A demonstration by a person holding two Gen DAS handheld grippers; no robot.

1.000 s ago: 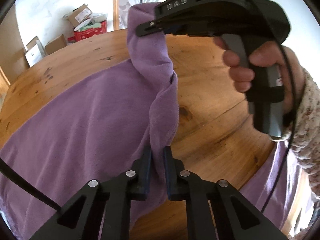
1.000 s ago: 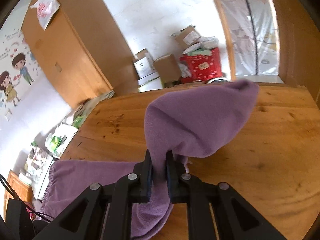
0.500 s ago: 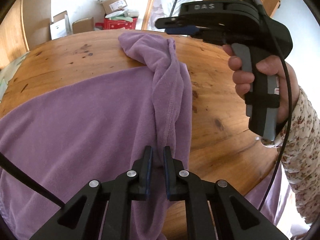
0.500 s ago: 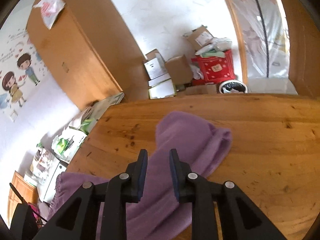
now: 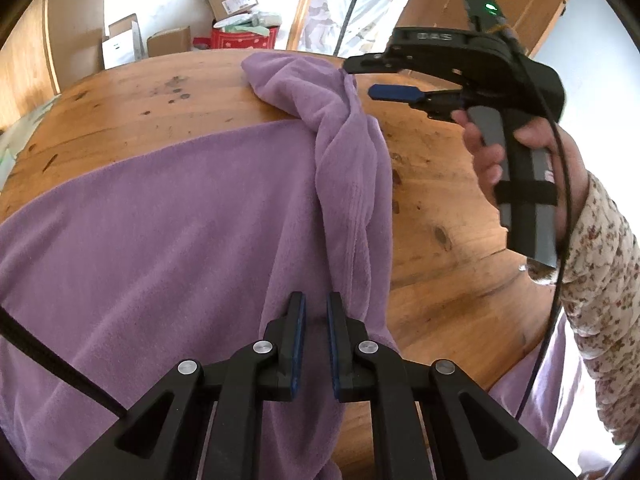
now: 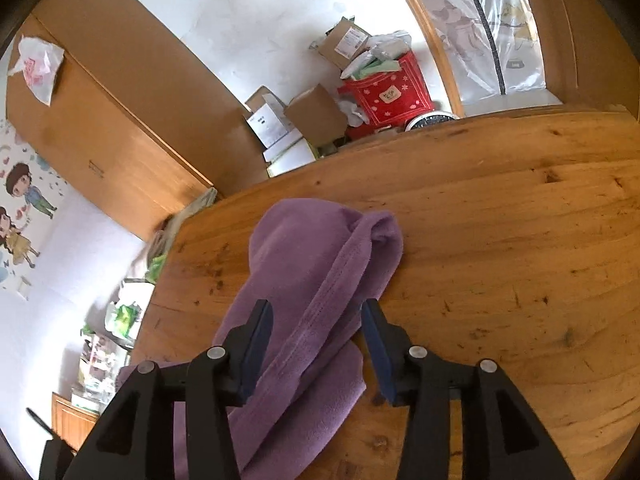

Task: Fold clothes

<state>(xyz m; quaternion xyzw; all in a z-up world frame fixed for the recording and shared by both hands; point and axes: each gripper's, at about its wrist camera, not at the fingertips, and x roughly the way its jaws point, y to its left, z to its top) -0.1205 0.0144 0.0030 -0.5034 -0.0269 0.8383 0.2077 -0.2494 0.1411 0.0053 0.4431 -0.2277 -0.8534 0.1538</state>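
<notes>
Purple garment (image 5: 160, 240) is spread on the wooden counter (image 5: 440, 216), one twisted sleeve laid up its right side; left gripper (image 5: 316, 312) jaws, just easing open, are narrowly parted over a fold; right gripper (image 6: 316, 316) jaws, just opening, are held wide astride the sleeve, untouched.

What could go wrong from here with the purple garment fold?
1. The sleeve lies twisted and bunched on the table; folding on could trap that lump.
2. The left gripper has just been opening with fabric between its pads; the edge may slip out.
3. The right gripper, jaws just opened and apart, straddles the sleeve and may snag it when it withdraws.
</notes>
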